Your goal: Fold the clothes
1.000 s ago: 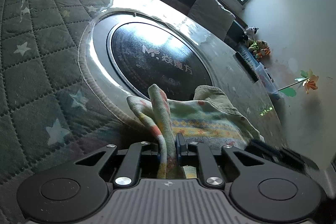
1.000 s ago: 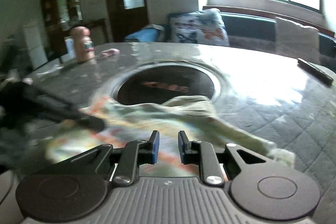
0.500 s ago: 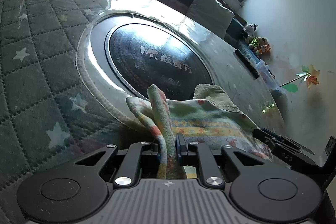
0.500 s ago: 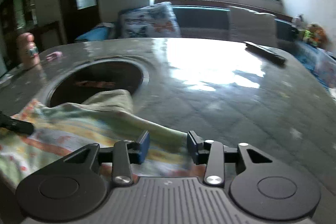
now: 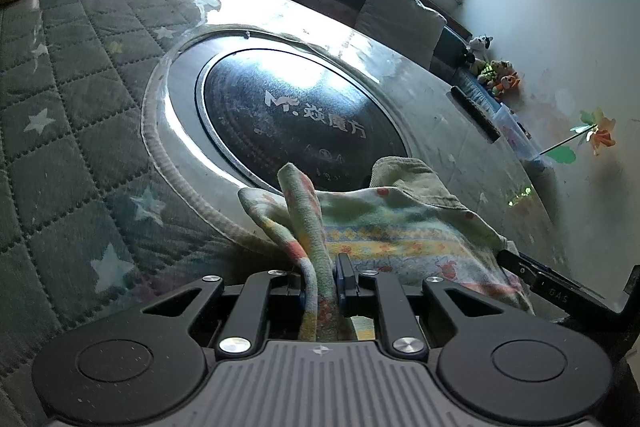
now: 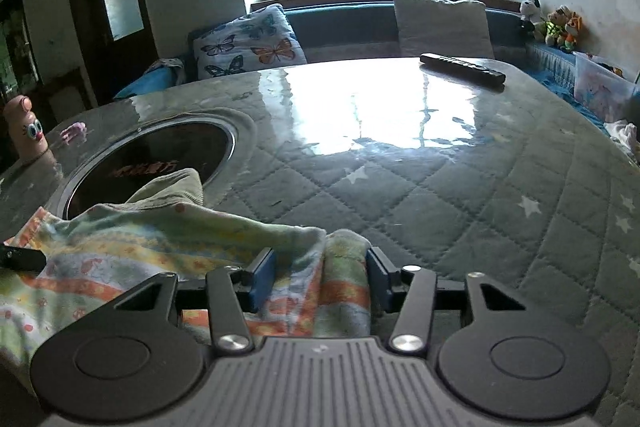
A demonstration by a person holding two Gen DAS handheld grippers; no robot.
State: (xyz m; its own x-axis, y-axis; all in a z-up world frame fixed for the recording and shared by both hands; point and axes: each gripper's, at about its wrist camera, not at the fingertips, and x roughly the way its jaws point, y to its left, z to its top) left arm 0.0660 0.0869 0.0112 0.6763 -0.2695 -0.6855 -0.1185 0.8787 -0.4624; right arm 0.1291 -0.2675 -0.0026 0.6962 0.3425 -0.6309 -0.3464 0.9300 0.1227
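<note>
A small pastel patterned garment point(image 5: 400, 227) with a green collar lies on the quilted table, partly over the round cooktop's rim. My left gripper point(image 5: 320, 283) is shut on a raised fold at the garment's left edge. In the right wrist view the garment point(image 6: 152, 247) spreads to the left, and its right corner sits bunched between the fingers of my right gripper point(image 6: 320, 275). That gripper is open, with its jaws wide on either side of the cloth. The right gripper's tip also shows at the right edge of the left wrist view point(image 5: 552, 287).
A round black cooktop point(image 5: 296, 115) is set into the table beyond the garment. A remote control point(image 6: 462, 69) lies at the far right of the table. A pink figurine point(image 6: 26, 131) and a small pink object point(image 6: 74, 131) stand at the far left. A sofa with cushions point(image 6: 248, 43) runs behind the table.
My right gripper has swung right along the garment to its right corner and opened wider around it. The left gripper has kept its hold on the fold.
</note>
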